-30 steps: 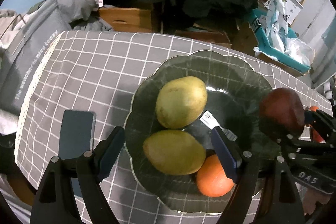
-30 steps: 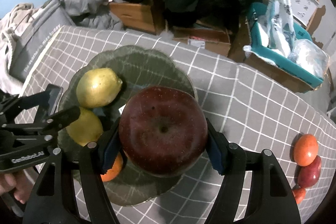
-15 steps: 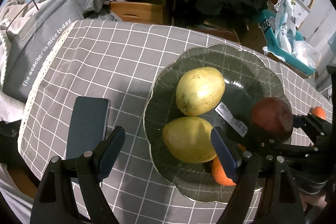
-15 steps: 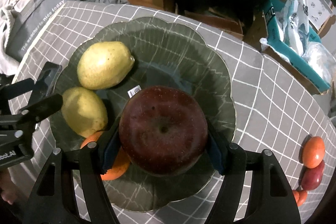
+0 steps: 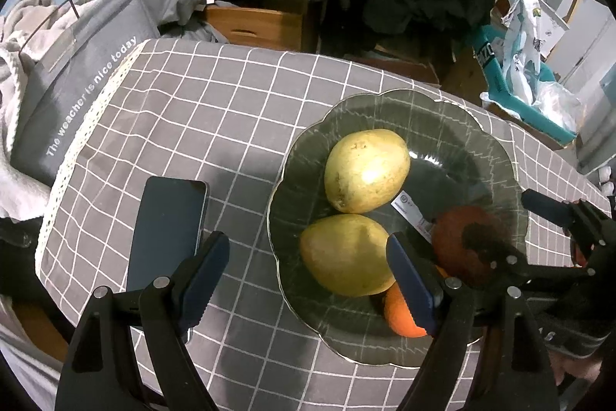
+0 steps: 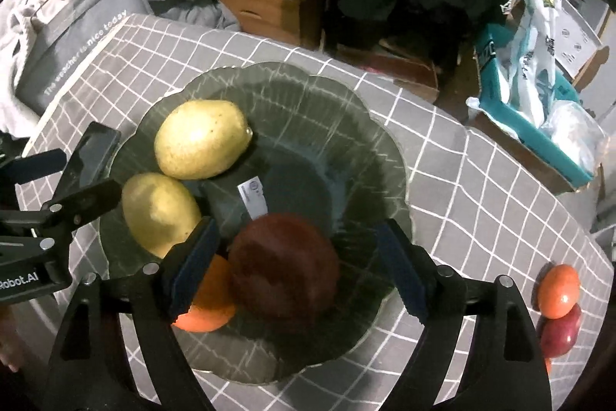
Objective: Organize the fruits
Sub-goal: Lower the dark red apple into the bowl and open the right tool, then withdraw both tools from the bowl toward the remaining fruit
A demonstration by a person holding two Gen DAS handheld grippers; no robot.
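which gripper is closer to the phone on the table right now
Left. The left gripper hangs right beside the phone, one finger by its near end. The right gripper is across the plate, jaws opening around the dark red apple.

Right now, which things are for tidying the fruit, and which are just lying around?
For the job: dark red apple, two yellow-green pears, orange, glass plate, loose fruits on the tablecloth.

Just lying about: phone, grey bag, sticker.
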